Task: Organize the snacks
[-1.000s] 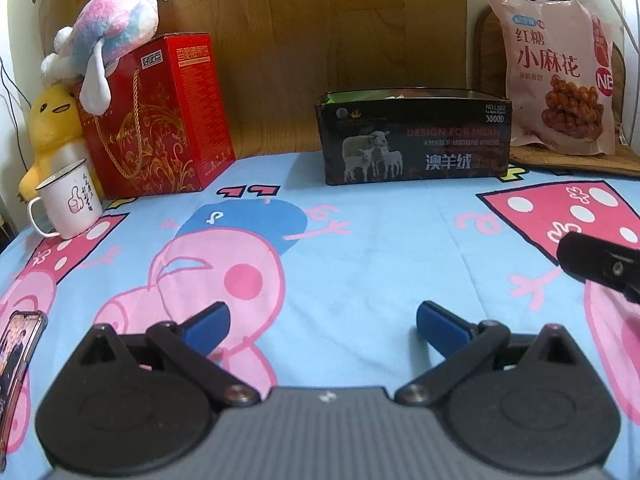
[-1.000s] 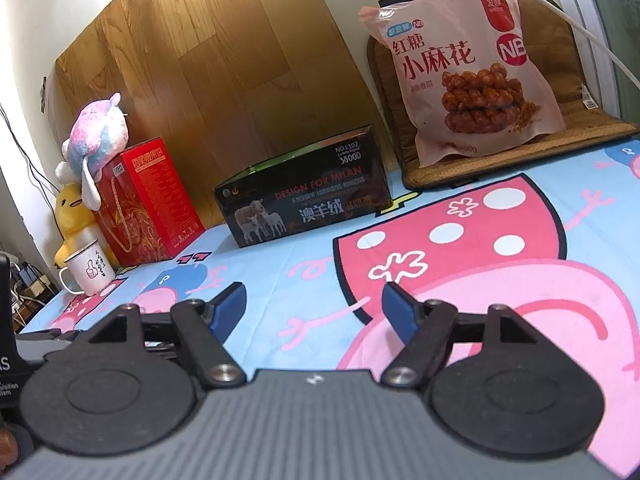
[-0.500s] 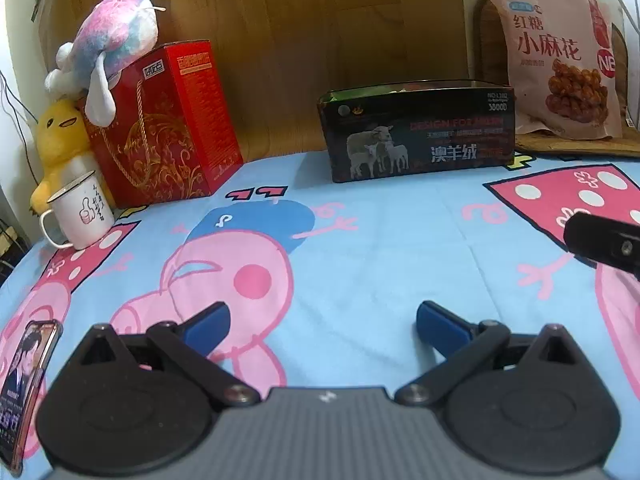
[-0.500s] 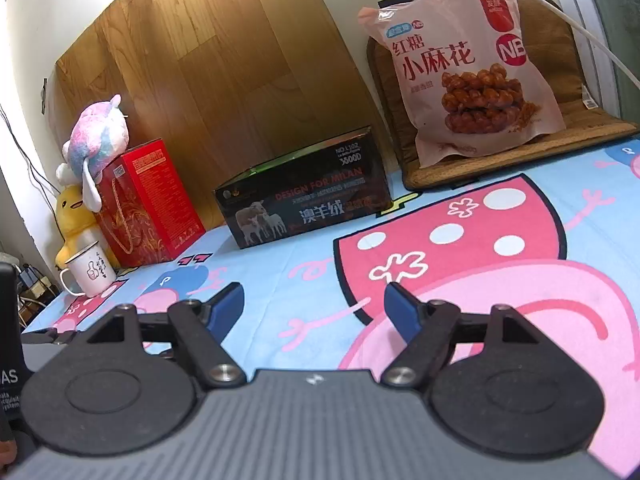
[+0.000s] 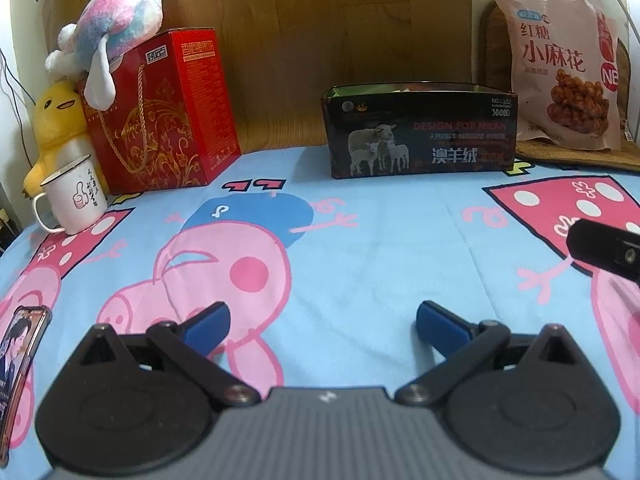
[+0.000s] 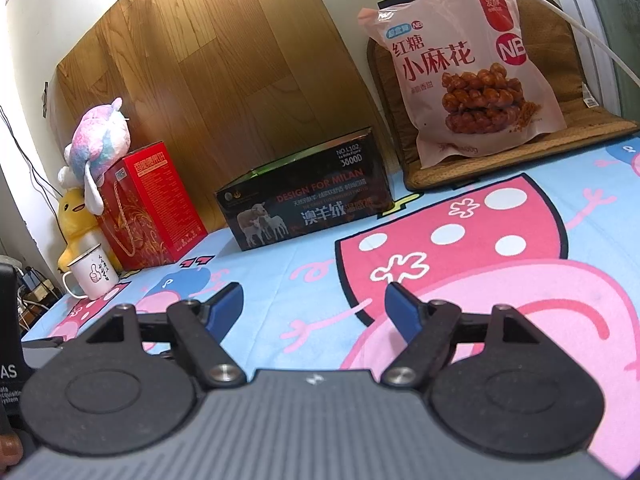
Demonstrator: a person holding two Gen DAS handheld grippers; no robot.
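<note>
Left wrist view: left gripper (image 5: 322,322) sits low over the cartoon-pig sheet (image 5: 360,248), blue fingers (image 5: 208,322) spread wide, nothing between them. Straight ahead at the back, the dark box (image 5: 420,132) with the sheep print stands on the sheet against the wood board (image 5: 320,40); its top is open, contents too dim to make out. Snack bag (image 5: 560,68) stands upright at far right on a woven mat (image 5: 576,156), leaning back, well apart from both grippers. Red box (image 5: 160,112) at left rear, pastel plush (image 5: 112,36) draped over its top, yellow duck plush (image 5: 60,120) just beside it, white mug (image 5: 74,200) in front of the duck. Phone (image 5: 20,352) lies flat at the left edge, screen lit. A black part of the right gripper (image 5: 604,250) pokes in from the right edge. Right wrist view: right gripper (image 6: 314,306) also low over the sheet (image 6: 460,240), fingers (image 6: 404,314) wide apart, holding nothing. Bag (image 6: 468,68) upright at upper right on the mat (image 6: 520,152), right of the box (image 6: 304,204). Box is angled, near the mat's corner; whether they touch, can't tell. Red box (image 6: 152,204), pastel plush (image 6: 100,140), duck (image 6: 76,224) and mug (image 6: 92,276) cluster at left rear. Black body of the left gripper (image 6: 10,328) shows at the left edge, with part of a fingertip at the bottom left corner.
</note>
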